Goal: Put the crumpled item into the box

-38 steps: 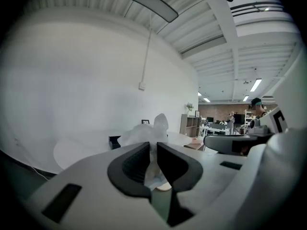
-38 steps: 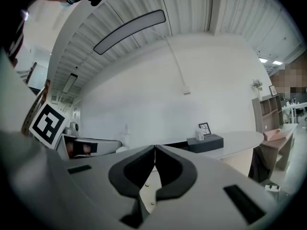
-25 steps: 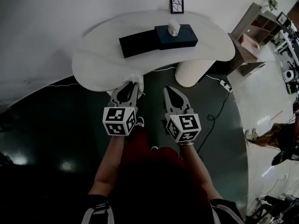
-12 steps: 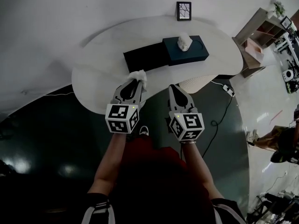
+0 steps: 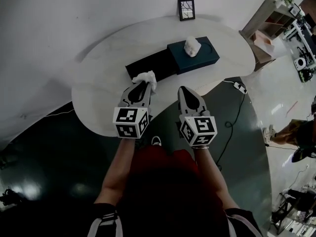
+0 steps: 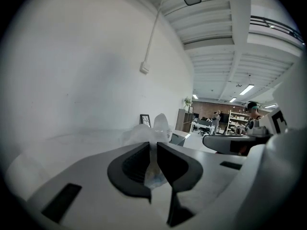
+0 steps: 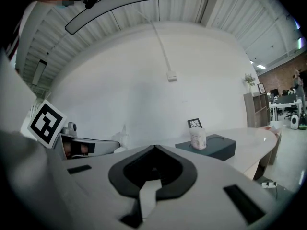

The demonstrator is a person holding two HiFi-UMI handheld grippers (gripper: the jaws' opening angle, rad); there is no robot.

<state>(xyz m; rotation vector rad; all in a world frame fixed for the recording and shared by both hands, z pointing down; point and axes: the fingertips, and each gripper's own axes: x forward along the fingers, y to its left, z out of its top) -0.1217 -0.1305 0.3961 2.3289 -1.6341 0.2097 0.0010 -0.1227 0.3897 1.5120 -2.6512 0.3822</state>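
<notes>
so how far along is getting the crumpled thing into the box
Done: the crumpled item is picked up, pinched in the left gripper. In hand: it's held over the table, just short of the black box and the teal box beyond. Left: it isn't in a box yet, so placing and releasing remain. The right gripper is shut and empty.

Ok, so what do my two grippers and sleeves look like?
The left gripper and right gripper are alike: light grey bodies tapering to a point, black pads lining the jaws, and a white cube with black square markers at the back. No cables show. Forearms are uncovered; dark short sleeves with pale edging sit near the shoulders.
</notes>
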